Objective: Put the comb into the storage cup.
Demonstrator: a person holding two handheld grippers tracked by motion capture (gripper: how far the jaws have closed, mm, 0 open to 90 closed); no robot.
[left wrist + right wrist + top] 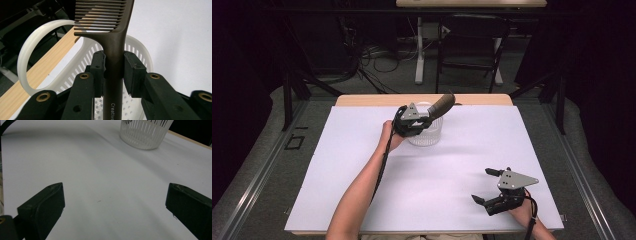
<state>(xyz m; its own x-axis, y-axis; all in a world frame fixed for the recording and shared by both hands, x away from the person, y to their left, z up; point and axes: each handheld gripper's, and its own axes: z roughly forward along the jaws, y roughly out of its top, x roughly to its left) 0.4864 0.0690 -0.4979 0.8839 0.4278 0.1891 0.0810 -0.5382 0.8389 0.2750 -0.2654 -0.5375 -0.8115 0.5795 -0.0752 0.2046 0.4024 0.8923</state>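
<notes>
Room: we note a dark space behind the table, with a black folding chair, a white table leg and loose cables on the grey floor.
Surface: we record a white sheet-covered tabletop with a pale wooden far edge.
Basket: we list one white slotted plastic basket, round, upright near the far middle of the table; in the left gripper view it carries a white hoop handle.
Comb: we list one dark brown plastic comb, handle gripped, toothed end raised and tilted toward the far right above the basket's rim; the left gripper view shows its teeth past the jaws and the basket's inside beneath it.
Left gripper: we find the jaws narrow, the pads pressed on both sides of the comb's handle, over the basket.
Right gripper: we find the jaws spread wide with nothing between them, low over the near right of the table, well apart from the basket.
</notes>
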